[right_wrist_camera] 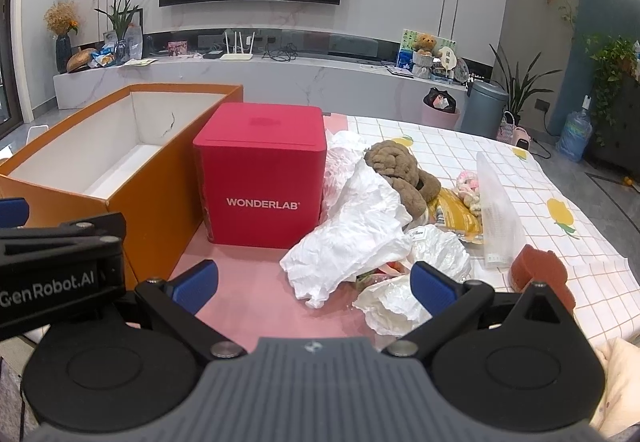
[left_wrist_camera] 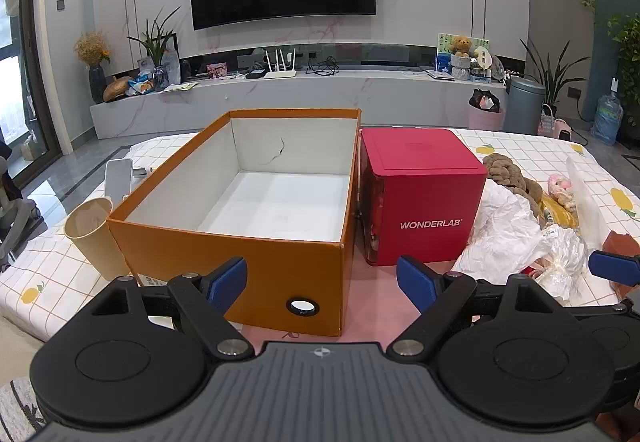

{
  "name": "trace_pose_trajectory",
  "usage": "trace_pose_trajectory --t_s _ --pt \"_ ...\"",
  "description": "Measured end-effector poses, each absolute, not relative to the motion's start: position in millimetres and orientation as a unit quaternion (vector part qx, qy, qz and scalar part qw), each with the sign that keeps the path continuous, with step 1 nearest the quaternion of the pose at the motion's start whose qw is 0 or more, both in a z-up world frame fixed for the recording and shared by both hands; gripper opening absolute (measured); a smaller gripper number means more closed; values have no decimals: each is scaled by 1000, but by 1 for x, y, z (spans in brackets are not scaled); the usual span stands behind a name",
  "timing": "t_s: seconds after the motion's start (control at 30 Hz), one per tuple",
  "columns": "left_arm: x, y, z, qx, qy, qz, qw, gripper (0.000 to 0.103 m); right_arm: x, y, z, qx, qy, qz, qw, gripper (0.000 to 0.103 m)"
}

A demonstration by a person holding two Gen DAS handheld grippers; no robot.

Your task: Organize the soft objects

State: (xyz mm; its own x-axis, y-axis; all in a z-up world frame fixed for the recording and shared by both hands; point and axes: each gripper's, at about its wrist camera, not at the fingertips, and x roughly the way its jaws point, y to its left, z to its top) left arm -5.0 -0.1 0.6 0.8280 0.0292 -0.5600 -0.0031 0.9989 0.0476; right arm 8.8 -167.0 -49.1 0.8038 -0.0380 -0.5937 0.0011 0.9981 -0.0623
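Note:
An open orange box with a white inside stands in front of my left gripper, which is open and empty. The box also shows in the right wrist view. A pile of soft things lies right of a red WONDERLAB box: crumpled white paper, a brown knitted piece, a yellow cloth, a pink fluffy item and clear plastic bags. My right gripper is open and empty, just before the pile.
A paper cup and a white phone stand sit left of the orange box. A translucent plastic sleeve and a red-brown block lie right of the pile. The table has a checked lemon cloth.

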Motion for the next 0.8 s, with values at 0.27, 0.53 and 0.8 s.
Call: trace_pose_trajectory --t_s 0.27,0.53,0.8 --pt "-4 1 0 17 298 8 954 99 9 -167 -49 -24 316 -9 948 100" --pt "-4 1 -1 17 303 11 953 99 9 -167 -50 -25 317 -8 948 100" --pt "-4 0 -2 19 309 16 951 99 9 -167 -51 -30 318 -9 947 100"
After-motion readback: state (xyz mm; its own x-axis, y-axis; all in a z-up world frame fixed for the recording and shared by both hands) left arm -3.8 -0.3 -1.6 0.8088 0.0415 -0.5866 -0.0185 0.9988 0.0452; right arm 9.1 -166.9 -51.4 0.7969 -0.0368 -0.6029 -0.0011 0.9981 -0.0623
